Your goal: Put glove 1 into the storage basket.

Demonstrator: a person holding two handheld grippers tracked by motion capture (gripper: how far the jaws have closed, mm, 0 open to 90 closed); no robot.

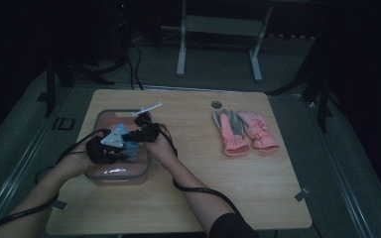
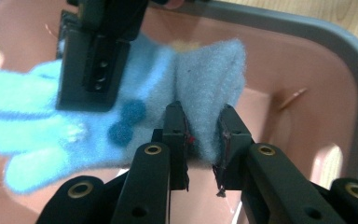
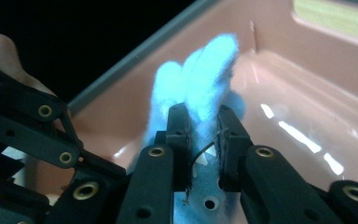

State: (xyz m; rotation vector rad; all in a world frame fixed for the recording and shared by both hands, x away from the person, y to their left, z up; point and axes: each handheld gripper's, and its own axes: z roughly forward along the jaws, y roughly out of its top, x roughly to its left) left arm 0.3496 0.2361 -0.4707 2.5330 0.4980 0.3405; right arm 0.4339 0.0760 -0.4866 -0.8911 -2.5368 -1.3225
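Observation:
A light blue fleece glove [image 1: 131,148] hangs inside a pink bin with a grey rim [image 1: 104,115] at the table's left, held between both grippers. In the left gripper view, my left gripper [image 2: 203,126] is shut on the glove's cuff [image 2: 209,70], with the fingers spread out to the left. The black jaw of the right gripper [image 2: 93,70] sits on the glove further along. In the right gripper view, my right gripper [image 3: 203,121] is shut on the glove [image 3: 200,79], whose fingers stick up beyond the pads over the bin's floor [image 3: 307,107]. Both hands meet over the bin [image 1: 129,141].
A pair of pink gloves [image 1: 248,131], one showing a grey palm, lies on the wooden table [image 1: 193,188] at the right. A white stick-like object [image 1: 149,108] rests at the bin's far rim. A small round hole [image 1: 217,104] marks the tabletop. Cables trail from both grippers.

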